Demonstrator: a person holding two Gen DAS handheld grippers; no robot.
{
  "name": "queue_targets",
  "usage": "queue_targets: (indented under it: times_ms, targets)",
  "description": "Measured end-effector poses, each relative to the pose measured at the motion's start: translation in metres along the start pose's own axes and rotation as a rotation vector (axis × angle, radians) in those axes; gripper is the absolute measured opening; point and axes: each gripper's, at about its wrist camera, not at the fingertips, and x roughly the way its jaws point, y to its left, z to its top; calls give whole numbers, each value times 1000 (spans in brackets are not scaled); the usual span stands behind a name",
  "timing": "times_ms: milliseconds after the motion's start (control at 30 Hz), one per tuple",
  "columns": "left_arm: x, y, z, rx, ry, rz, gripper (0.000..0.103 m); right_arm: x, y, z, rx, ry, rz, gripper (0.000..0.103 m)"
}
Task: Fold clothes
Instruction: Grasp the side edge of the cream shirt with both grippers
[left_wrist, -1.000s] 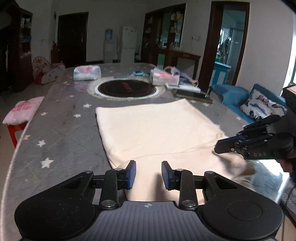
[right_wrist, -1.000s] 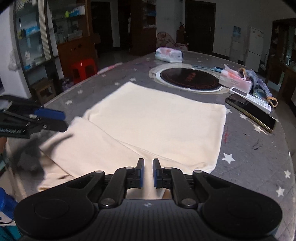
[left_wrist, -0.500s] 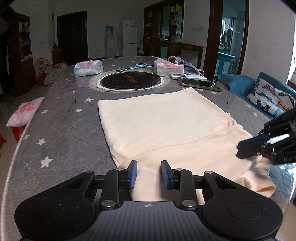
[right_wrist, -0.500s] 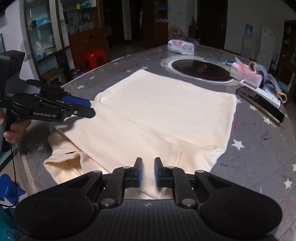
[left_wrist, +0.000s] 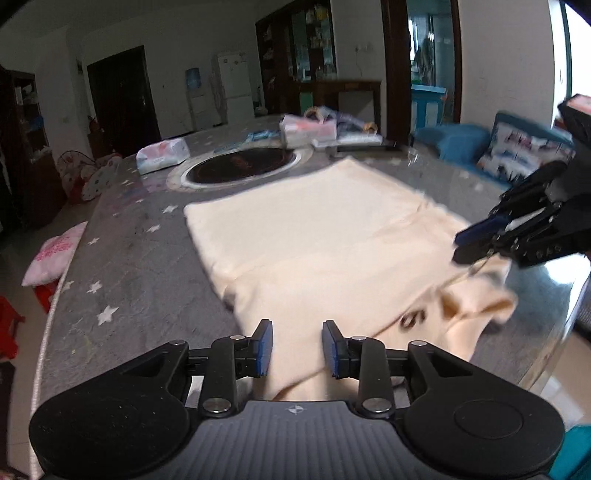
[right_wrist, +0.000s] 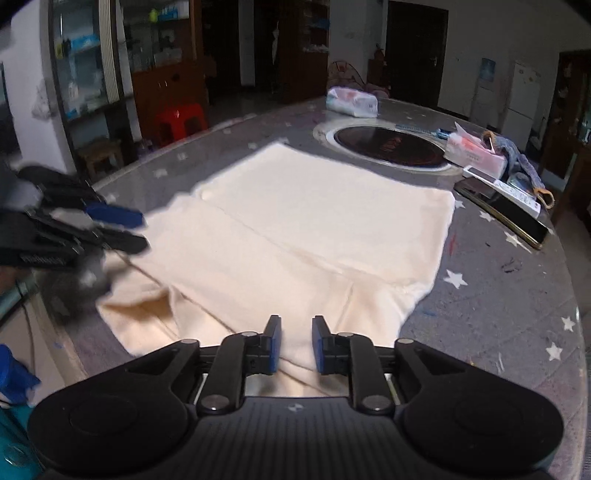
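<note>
— Two sets of jaws are seen: how are they held?

— Both are parted. The left gripper (left_wrist: 297, 345) is held low over the near edge of the cream garment (left_wrist: 332, 236), its blue pads (left_wrist: 264, 347) spread with cloth visible in the gap and nothing clamped. The right gripper (right_wrist: 295, 343) is likewise released, its pads set apart above the garment's near hem (right_wrist: 295, 229).

— And how are the grippers posed as seen from each other?

— From the left wrist view, the right gripper (left_wrist: 476, 240) is seen hovering at the garment's right side, just above a rumpled, lifted corner. From the right wrist view, the left gripper (right_wrist: 125, 229) is seen at the garment's left side, blurred.

— Where is the garment lying?

— It is spread flat on the grey star-patterned table (left_wrist: 122, 266), on the near side of the round inset hob (left_wrist: 240, 166), with a folded band across its near part.

— What is changed against half a second ago?

— The right jaws are noticeably wider than before. The left jaws are unchanged in spread. The corner at the garment's right side is now more bunched, and both views are tilted.
</note>
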Motion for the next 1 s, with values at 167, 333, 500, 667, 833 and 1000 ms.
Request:
queue_targets:
  times_ms: [167,333,500,667,833,1000]
  targets:
    - [-13,-1,-3,8,-7,-19,36,-4,-2,3,12,-6,1,19]
    - [-41,-25,-12,171,-80,-80,50,-21,9,3,-81,5,7,33]
    - [-32,-56,-28,329,-91,-76,51,-31,17,-1,-153,23,8,41]
    - [-25,-57,-26,306,-107,-84,37,-40,24,-11,-208,41,13,51]
    - [-26,-53,-16,254,-132,-89,13,-42,37,-23,-305,32,8,63]
    - [-21,-36,8,139,-134,-113,8,-34,52,-28,-397,-29,8,67]
